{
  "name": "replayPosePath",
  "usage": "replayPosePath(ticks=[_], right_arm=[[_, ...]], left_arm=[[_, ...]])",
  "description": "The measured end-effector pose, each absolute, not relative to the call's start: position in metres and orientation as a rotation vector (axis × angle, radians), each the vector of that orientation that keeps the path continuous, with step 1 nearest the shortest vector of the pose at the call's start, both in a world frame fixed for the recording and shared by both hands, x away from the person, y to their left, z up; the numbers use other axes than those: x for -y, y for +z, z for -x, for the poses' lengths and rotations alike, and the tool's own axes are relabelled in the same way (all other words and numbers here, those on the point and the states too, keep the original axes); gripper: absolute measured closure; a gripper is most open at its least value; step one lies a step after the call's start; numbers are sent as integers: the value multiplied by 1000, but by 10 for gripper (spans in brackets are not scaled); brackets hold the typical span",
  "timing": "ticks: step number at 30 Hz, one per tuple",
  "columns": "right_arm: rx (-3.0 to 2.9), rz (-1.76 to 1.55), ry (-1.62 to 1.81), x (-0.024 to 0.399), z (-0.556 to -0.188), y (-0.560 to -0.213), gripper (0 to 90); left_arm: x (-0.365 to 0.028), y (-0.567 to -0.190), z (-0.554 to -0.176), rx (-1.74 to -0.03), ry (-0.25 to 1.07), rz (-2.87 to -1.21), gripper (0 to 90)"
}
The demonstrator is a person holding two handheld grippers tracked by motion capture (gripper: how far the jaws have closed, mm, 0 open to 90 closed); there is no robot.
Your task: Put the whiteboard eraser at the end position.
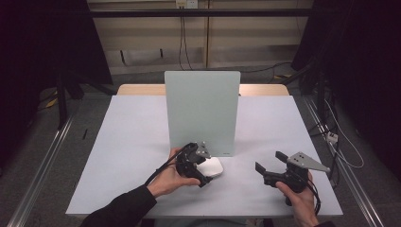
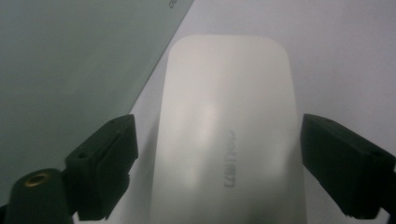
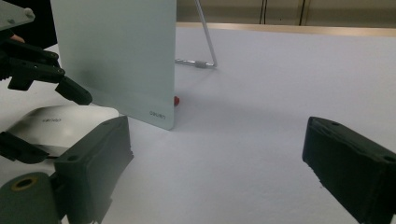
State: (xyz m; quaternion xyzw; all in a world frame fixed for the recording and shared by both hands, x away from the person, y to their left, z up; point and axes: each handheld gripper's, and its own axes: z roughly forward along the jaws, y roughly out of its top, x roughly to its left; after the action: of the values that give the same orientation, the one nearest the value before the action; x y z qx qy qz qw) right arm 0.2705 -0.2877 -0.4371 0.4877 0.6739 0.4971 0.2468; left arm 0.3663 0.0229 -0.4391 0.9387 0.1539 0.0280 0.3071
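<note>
White eraser [image 2: 224,140] between left tool [image 2: 219,154], apart | right tool [image 3: 219,163] apart, empty

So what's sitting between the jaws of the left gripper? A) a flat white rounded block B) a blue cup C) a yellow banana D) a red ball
A: the flat white rounded block lies between the open jaws of the left gripper, beside the pale green upright board.

White table [image 1: 127,142], upright pale green board [image 1: 202,111], white eraser [image 1: 211,167]
</note>
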Motion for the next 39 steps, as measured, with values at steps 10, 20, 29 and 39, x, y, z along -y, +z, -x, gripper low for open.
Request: replayPosePath(ticks=[10, 20, 29, 39], right_arm=[[-1836, -1331, 1363, 287, -271, -437, 80], [-1837, -1333, 1364, 288, -271, -437, 80], [-1835, -1333, 1357, 287, -271, -437, 79], [-1831, -1332, 1354, 287, -269, -436, 79]], left_arm=[[-39, -417, -368, -409, 137, -2296, 62], [-58, -400, -368, -479, 188, -2149, 56], [-86, -394, -368, -569, 245, -2058, 65], [-116, -388, -363, -609, 310, -2017, 65]])
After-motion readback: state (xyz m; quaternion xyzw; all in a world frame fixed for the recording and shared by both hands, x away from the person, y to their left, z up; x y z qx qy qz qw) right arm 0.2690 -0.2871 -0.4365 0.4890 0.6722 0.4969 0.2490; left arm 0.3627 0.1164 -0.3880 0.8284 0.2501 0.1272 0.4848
